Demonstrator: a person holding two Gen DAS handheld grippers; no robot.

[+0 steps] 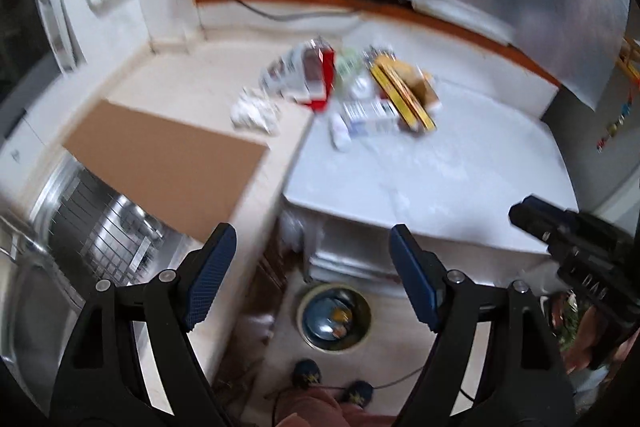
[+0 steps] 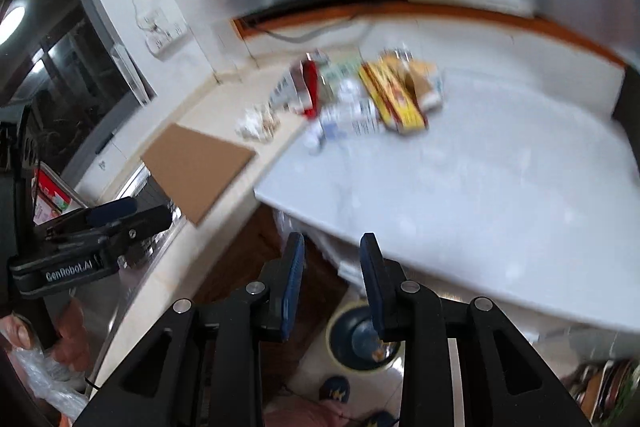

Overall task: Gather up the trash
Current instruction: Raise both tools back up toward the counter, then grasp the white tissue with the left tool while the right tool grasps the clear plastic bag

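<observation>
From the left wrist, the left gripper point(image 1: 312, 247) stands wide open with nothing in it; the trash pile point(image 1: 344, 95) lies far ahead on the white table point(image 1: 460, 179), and a bin point(image 1: 334, 317) sits on the floor just below.

From the right wrist, the right gripper point(image 2: 332, 259) is narrowly open and empty, the pile ahead and slightly left.

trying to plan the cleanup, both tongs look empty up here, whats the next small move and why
Probably bring the left tongs, open and empty, down toward the crumpled white paper at the near edge of the trash pile. It lies loose on the counter, apart from the boxes, so it seems the easiest first pick. The right tongs hold nothing either.
</observation>
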